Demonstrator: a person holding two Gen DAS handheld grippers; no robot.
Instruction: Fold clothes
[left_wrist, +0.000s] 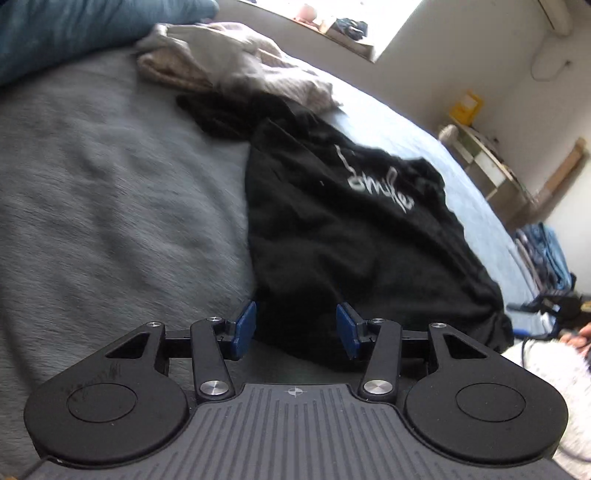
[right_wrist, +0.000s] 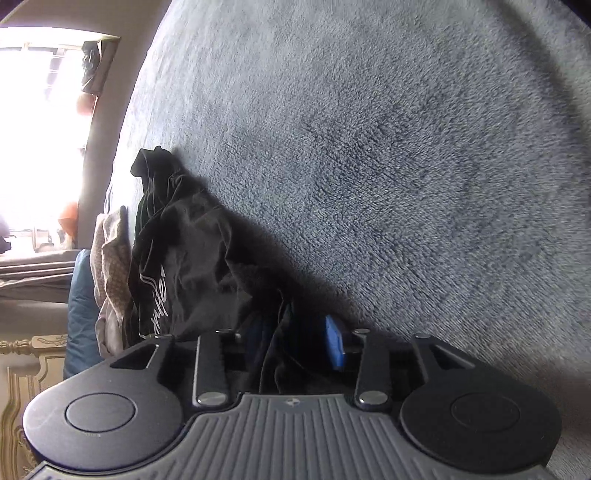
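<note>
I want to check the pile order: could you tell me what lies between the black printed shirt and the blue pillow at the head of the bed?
The beige garment and bare grey blanket, in the left wrist view.

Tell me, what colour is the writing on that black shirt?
White script on the black shirt, clearest in the left wrist view.

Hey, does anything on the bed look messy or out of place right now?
Yes. The black shirt lies rumpled and crooked on the grey blanket, its white lettering creased, one end bunched between the open right gripper fingers. Beyond it a beige garment sits in a loose heap, unfolded.
</note>
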